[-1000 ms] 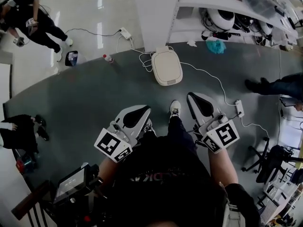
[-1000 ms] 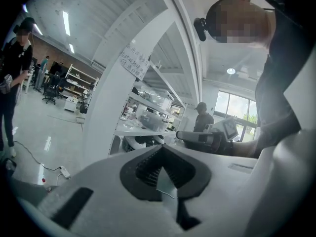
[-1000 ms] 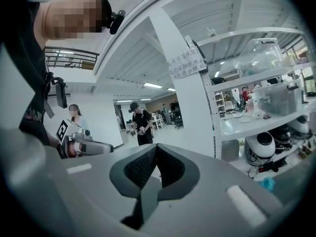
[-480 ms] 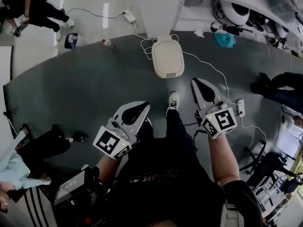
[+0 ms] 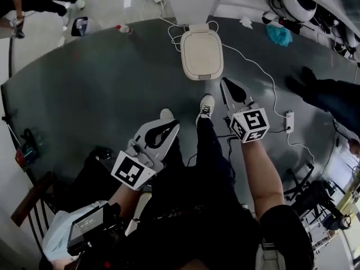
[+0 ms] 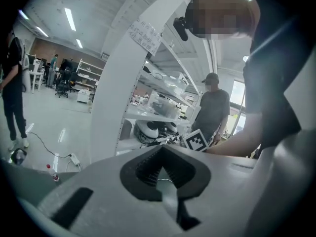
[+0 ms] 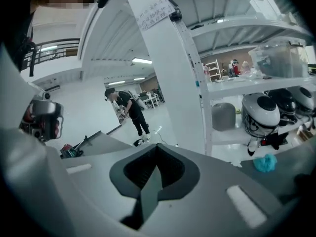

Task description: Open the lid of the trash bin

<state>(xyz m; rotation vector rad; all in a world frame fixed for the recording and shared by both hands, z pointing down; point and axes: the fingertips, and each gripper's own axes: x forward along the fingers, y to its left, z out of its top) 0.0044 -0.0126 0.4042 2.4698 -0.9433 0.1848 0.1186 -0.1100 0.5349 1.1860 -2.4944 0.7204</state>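
Head view, bin: the trash bin [image 5: 201, 52] is seen on the dark floor at upper centre of the frame, its cream lid [image 5: 201, 61] lying flat and closed.
Head view, long axis: the bin is set lengthwise up and down the frame; the near short edge is judged to be the front.
Head view, right gripper: the right gripper [image 5: 226, 83] is held just below and right of the bin, apart from it, tips aimed up the frame.
Head view, left gripper: the left gripper [image 5: 173, 124] is held lower and further left, well apart from the bin.
Nearer hand: the right is judged nearer.
Left gripper view: the jaws are seen pressed together on nothing; the bin is hidden behind them, and only a white pillar [image 6: 123, 98] and shelving are shown.
Right gripper view: the jaws are seen clenched and empty; the bin is not shown.
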